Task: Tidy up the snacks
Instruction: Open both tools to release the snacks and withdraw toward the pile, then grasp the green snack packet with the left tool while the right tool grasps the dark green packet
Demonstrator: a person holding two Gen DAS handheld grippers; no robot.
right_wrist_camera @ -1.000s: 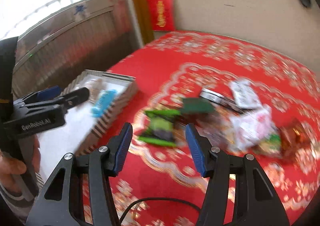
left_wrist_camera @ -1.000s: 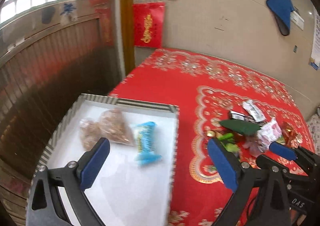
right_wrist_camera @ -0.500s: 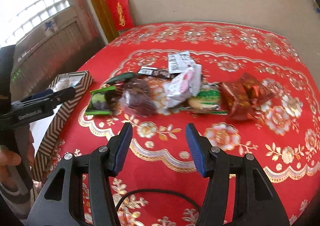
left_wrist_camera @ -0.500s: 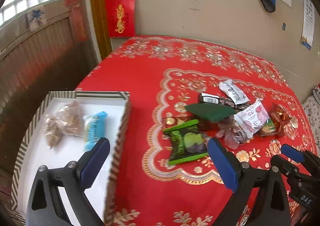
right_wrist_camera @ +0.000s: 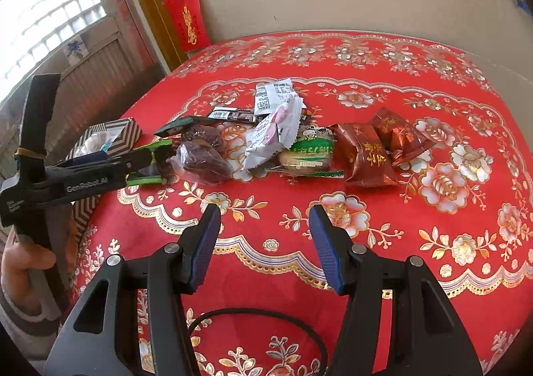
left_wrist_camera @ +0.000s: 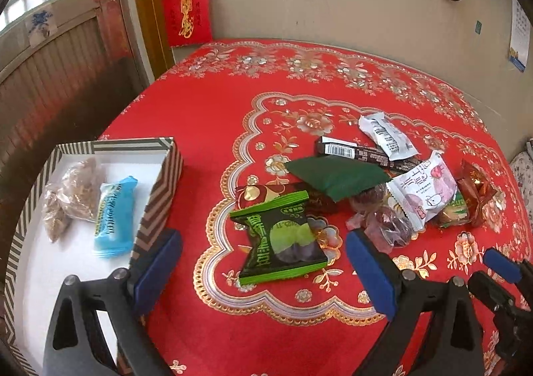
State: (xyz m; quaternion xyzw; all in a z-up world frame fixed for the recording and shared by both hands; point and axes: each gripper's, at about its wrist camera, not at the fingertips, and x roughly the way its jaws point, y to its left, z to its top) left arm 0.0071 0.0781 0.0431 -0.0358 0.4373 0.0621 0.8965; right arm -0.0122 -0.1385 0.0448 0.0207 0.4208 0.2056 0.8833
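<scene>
Both the left gripper (left_wrist_camera: 263, 271) and the right gripper (right_wrist_camera: 265, 244) hang spread and empty before the snack pile (right_wrist_camera: 283, 142), which lies beside the striped box (left_wrist_camera: 160, 189), ready for sorting.

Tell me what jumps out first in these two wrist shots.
A heap of wrapped snacks lies mid-table on the red floral tablecloth, a bright green packet nearest the open left gripper. At the table's left edge a striped box holds a blue packet and clear bags of brown snacks. The right gripper hangs open and empty before two dark red foil packets.
</scene>
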